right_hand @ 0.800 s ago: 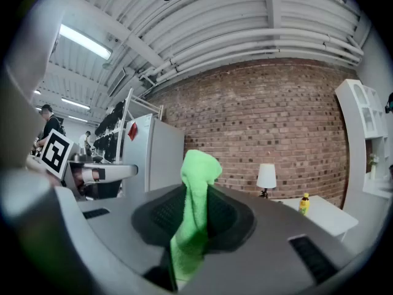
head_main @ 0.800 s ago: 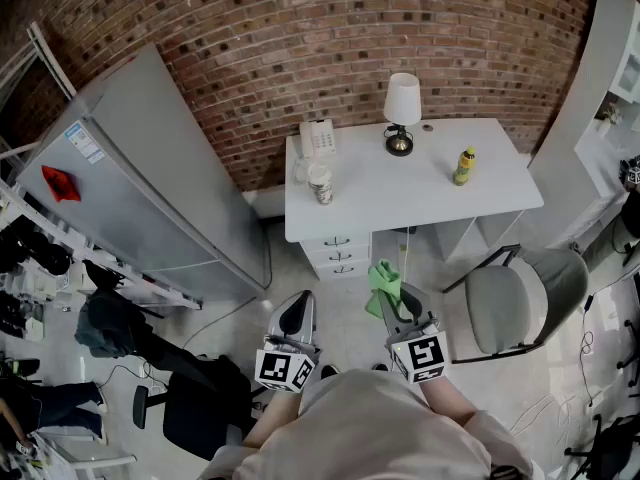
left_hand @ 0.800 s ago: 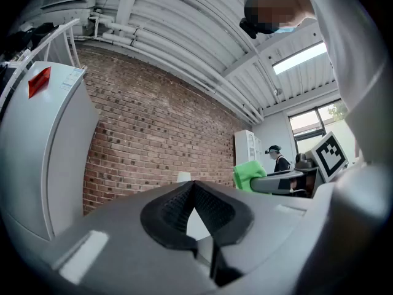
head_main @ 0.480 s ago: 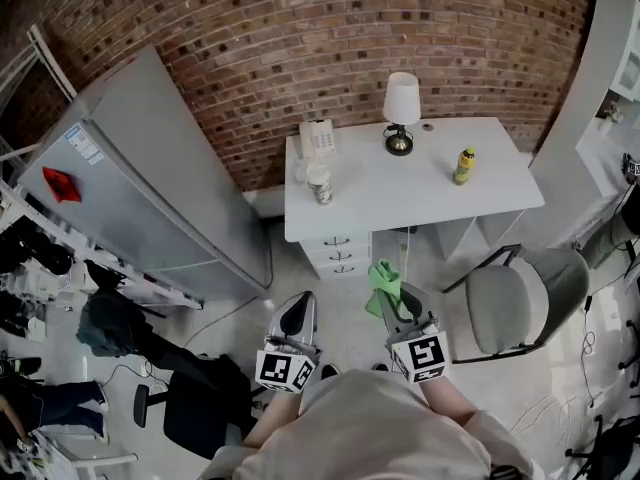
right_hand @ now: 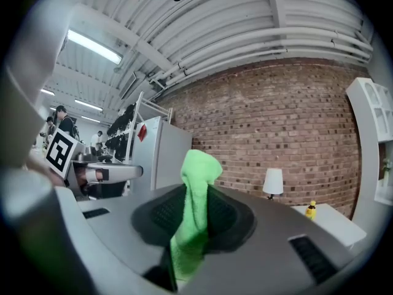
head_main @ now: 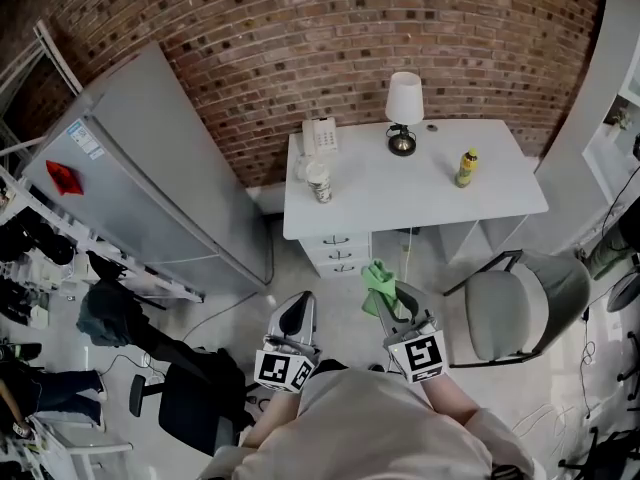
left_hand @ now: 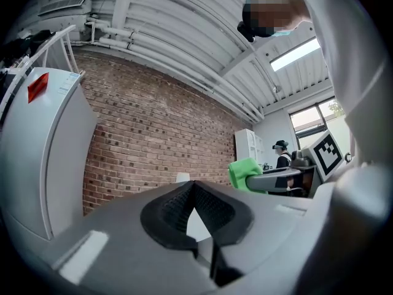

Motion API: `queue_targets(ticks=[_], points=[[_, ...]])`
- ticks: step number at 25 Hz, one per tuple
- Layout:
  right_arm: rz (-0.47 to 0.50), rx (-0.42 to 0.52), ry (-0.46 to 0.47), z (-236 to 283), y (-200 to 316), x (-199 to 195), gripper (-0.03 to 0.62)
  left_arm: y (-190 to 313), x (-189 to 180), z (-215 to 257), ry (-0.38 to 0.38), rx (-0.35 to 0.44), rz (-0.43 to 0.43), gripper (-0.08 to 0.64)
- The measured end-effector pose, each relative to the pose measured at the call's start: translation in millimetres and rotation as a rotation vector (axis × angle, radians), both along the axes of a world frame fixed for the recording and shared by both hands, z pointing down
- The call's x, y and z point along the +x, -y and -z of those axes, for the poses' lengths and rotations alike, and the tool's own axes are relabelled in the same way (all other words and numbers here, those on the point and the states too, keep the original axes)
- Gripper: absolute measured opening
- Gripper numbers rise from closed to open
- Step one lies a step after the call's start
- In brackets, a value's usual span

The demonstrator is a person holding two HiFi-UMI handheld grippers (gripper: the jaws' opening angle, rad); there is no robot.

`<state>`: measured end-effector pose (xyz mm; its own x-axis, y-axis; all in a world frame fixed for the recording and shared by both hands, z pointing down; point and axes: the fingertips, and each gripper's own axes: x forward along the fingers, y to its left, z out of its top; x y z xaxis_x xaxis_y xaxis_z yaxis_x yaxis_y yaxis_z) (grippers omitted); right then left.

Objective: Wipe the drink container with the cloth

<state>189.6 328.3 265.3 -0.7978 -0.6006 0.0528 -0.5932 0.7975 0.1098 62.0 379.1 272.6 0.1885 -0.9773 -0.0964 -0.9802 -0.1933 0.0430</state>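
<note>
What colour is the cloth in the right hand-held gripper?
Bright green cloth, clearest in the right gripper view.

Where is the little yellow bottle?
In the head view, the yellow bottle stands on the right part of the white desk, to the right of the lamp and apart from it.

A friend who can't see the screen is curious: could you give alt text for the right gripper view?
The right gripper is shut on a bright green cloth that sticks up between its dark jaws. Behind stand a brick wall, a white table with a lamp and a small yellow bottle.
</note>
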Motion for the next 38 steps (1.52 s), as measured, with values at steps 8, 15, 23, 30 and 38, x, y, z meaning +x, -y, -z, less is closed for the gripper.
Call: queue_targets(ticks=[8, 15, 23, 30, 38], points=[[0.011, -0.050, 0.007, -6.3, 28.6, -14.4, 0.066, 26.1, -13.7, -8.4, -0.023, -0.026, 0.016, 0.008], [-0.025, -0.052, -0.001, -16.3, 78.8, -44.3, 0.066, 83.6, -48.8, -20.7, -0.044, -0.027, -0.006, 0.008], [-0.106, -0.063, -0.020, -18.9, 171.8, -124.4, 0.066, 184.0, -132.1, -28.3, -0.055, -0.046, -0.082, 0.008], [-0.205, -0.102, 0.025, -16.1, 245.9, -187.8, 0.066, 267.1, -203.2, -25.5, -0.016, -0.048, -0.189, 0.008], [-0.220, -0.110, 0.023, -19.1, 287.9, -202.1, 0.066, 316.1, -224.3, -28.1, -0.032, -0.045, -0.173, 0.008]])
